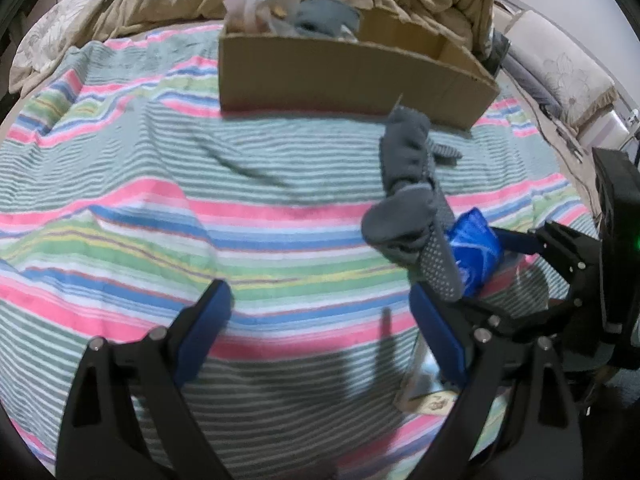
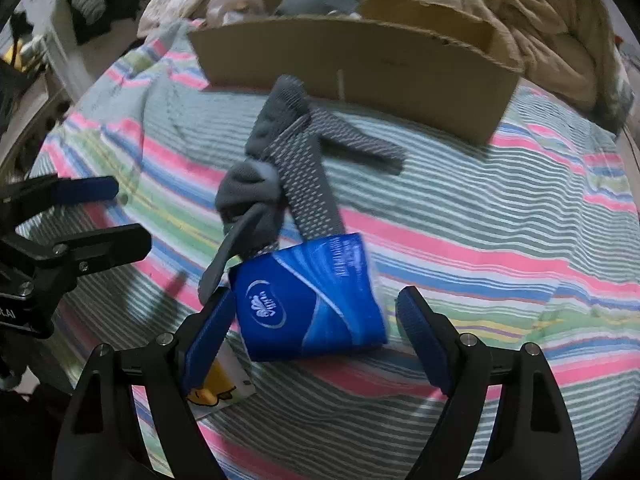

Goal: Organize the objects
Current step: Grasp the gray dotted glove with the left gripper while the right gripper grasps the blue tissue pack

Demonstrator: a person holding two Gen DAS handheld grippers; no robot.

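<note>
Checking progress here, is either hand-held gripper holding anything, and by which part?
Nothing is held. The right hand-held gripper is open around the blue tissue pack; the left hand-held gripper is open and empty.

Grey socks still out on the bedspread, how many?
2. One plain grey sock is bunched beside the dotted grey sock, which crosses it, both just beyond the blue tissue pack. More grey fabric sits inside the cardboard box, possibly another.

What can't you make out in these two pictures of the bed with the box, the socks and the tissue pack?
- Cardboard box contents: both views show only paper and grey cloth over its front wall.
- Tissue pack: in the left view the socks cover most of it.
- Card: in the right view the right gripper finger hides most of it.
- Tissue pack lettering: blurred in the right view.
</note>
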